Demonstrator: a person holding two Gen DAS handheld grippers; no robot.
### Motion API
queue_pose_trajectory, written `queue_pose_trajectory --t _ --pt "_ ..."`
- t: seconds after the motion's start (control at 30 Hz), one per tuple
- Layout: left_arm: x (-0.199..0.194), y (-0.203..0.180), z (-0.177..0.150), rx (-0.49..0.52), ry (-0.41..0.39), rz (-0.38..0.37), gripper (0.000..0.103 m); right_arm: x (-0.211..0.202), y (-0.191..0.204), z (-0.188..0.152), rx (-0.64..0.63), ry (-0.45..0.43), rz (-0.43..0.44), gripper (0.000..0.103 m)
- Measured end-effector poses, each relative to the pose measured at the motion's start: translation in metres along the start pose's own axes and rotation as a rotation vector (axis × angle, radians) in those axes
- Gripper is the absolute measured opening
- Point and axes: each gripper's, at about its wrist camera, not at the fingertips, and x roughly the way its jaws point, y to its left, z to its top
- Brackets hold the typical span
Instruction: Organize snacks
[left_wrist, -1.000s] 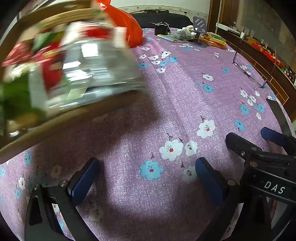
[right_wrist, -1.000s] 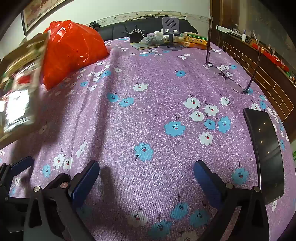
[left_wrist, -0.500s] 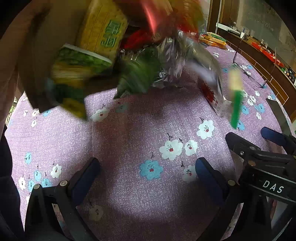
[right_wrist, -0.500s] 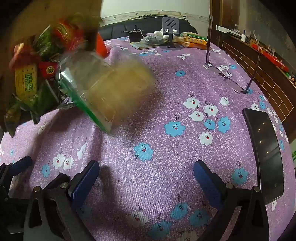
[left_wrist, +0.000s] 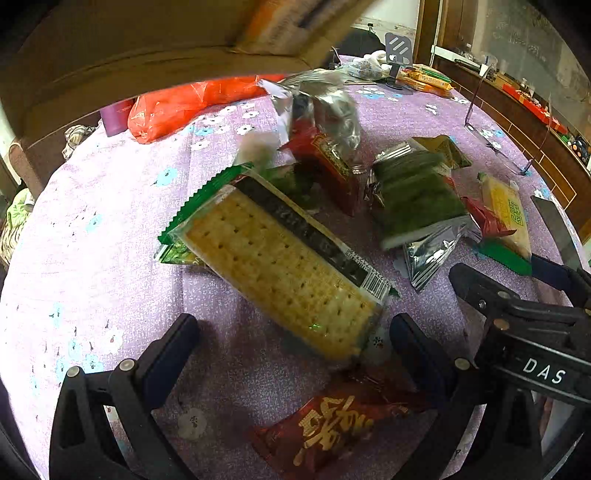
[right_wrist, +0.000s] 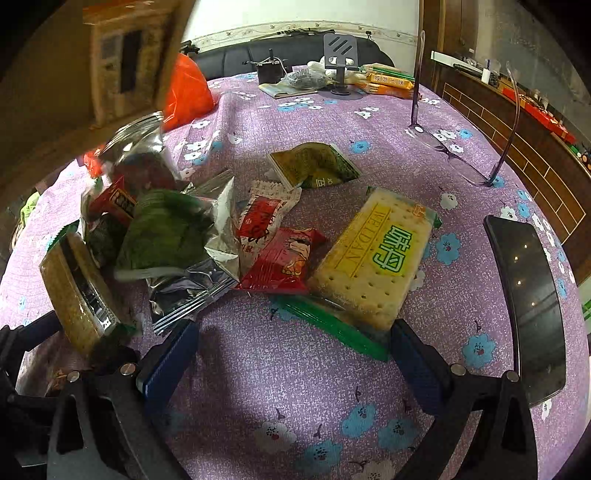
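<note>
A pile of snack packs lies scattered on the purple flowered tablecloth (right_wrist: 280, 387). In the left wrist view a long cracker pack (left_wrist: 280, 273) lies just ahead of my left gripper (left_wrist: 291, 339), which is open and empty. A red packet (left_wrist: 332, 428) rests between its fingers, near the camera. A green and silver pouch (left_wrist: 417, 199) and a blurred silver bag (left_wrist: 325, 107), still falling, are farther off. In the right wrist view a yellow cracker pack (right_wrist: 373, 258) lies right in front of my open right gripper (right_wrist: 291, 339). Red packets (right_wrist: 280, 254) lie beside that pack.
A tilted cardboard box (left_wrist: 147, 44) hangs over the table at the upper left. An orange plastic bag (left_wrist: 192, 99) sits behind the pile. A black phone (right_wrist: 524, 306) lies at the right, eyeglasses (right_wrist: 461, 155) beyond it. A stand and more packs (right_wrist: 388, 79) crowd the far edge.
The box tipped over and the snacks spilled out of it onto the cloth. The box has lifted up and away. Both grippers have stayed where they were.
</note>
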Motion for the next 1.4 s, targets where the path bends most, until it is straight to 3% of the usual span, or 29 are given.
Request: queue_pose_trajectory --t 1.4 --pt "0.0005 -0.0001 -0.0002 0.000 0.001 -0.001 0.103 0.0016 0.0000 0.0002 -0.002 0.004 -0.012 0.103"
